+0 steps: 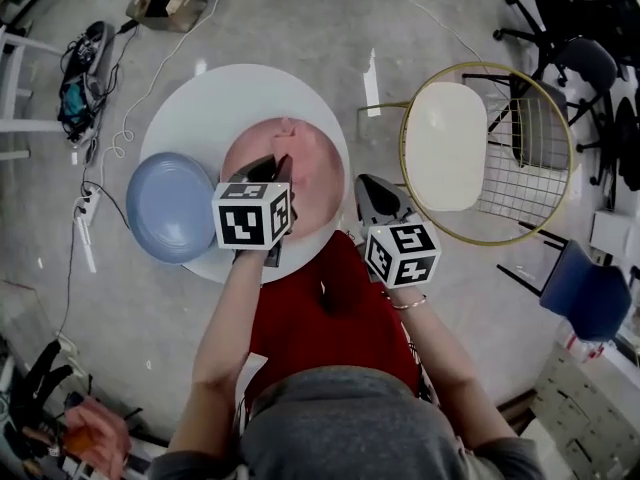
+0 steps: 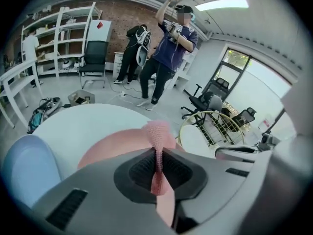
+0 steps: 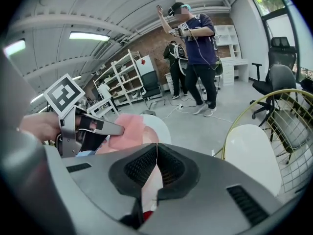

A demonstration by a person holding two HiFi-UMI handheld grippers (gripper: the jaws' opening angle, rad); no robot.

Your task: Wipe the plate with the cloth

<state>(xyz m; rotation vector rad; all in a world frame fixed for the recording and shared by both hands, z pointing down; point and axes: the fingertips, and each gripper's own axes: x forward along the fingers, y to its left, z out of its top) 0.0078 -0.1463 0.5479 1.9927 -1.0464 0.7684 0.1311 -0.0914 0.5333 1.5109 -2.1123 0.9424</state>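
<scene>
Left tongs (image 2: 157, 155) clamp cloth (image 2: 159, 133) over white table (image 1: 200, 108) on grey floor (image 1: 300, 18); right tongs (image 3: 155, 148) closed.

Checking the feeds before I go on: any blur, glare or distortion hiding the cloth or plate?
Head view: sharp, evenly lit, edges bowed by the lens; plate clear. Left gripper view: heavy fisheye, dark corners, cloth slightly soft where the left gripper pinches it. Right gripper view: same fisheye, bright ceiling lights, no glare on the plate.

Bare tabletop (image 1: 200, 108) beyond pink plate (image 1: 322, 190); chair (image 1: 445, 148) rightward.
</scene>
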